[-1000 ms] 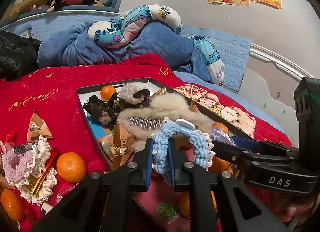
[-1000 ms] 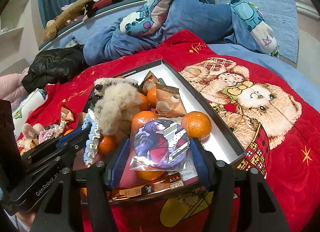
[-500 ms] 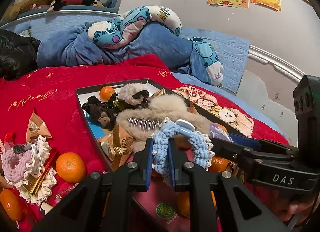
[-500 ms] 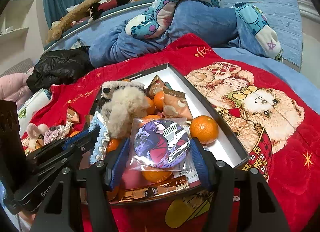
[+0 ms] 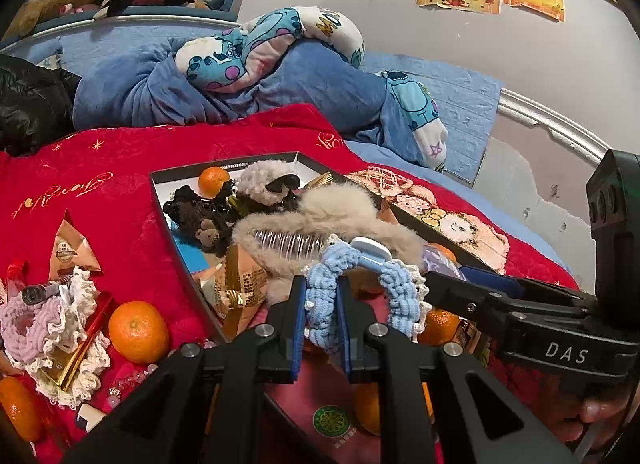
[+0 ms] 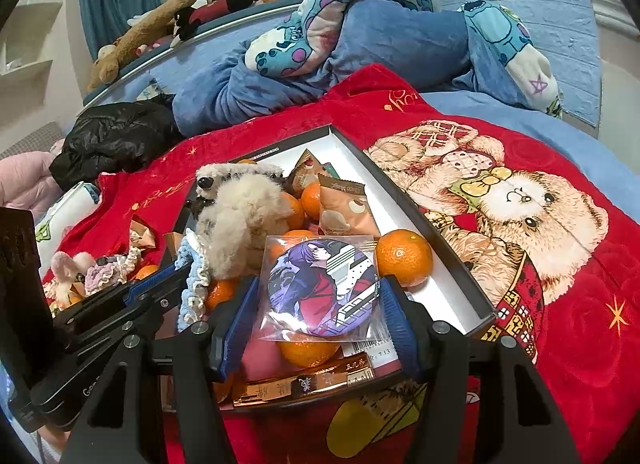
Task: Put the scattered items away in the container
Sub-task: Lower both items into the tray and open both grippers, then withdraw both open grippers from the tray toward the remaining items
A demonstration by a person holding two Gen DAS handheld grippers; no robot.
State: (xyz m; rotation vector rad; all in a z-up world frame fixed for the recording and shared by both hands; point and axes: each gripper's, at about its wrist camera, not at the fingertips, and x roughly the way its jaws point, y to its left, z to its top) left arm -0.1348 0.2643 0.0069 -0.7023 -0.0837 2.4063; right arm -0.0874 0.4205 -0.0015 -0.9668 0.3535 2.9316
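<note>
Left wrist view first: your left gripper (image 5: 321, 306) is clamped tight on the blue crochet scrunchie (image 5: 360, 284), pads squeezing one side of the loop while the rest hangs over the near end of the box (image 5: 224, 169). So you're mid-drop on that one, already above the pile with the beige fluffy hair claw (image 5: 320, 220) just beyond it.

Right wrist view shows your right gripper (image 6: 318, 314) holding the bagged anime badge (image 6: 323, 287) by its edges, fingers set wide with the bag spanning between them. It's hovering over the tangerines (image 6: 404, 258) at the near end of the box, so that one looks ready to go too.

Next move is basically let go, I'd say. Lower each a touch, then spread the fingers. The box is getting crowded at your end, so maybe nudge the badge toward the bare white strip along the right wall, otherwise it might slide off the fruit.

Plenty left outside after that: the loose tangerine (image 5: 138, 331), pink scrunchie (image 5: 30, 324) and snack packet (image 5: 72, 252) on the red blanket (image 5: 100, 192).
</note>
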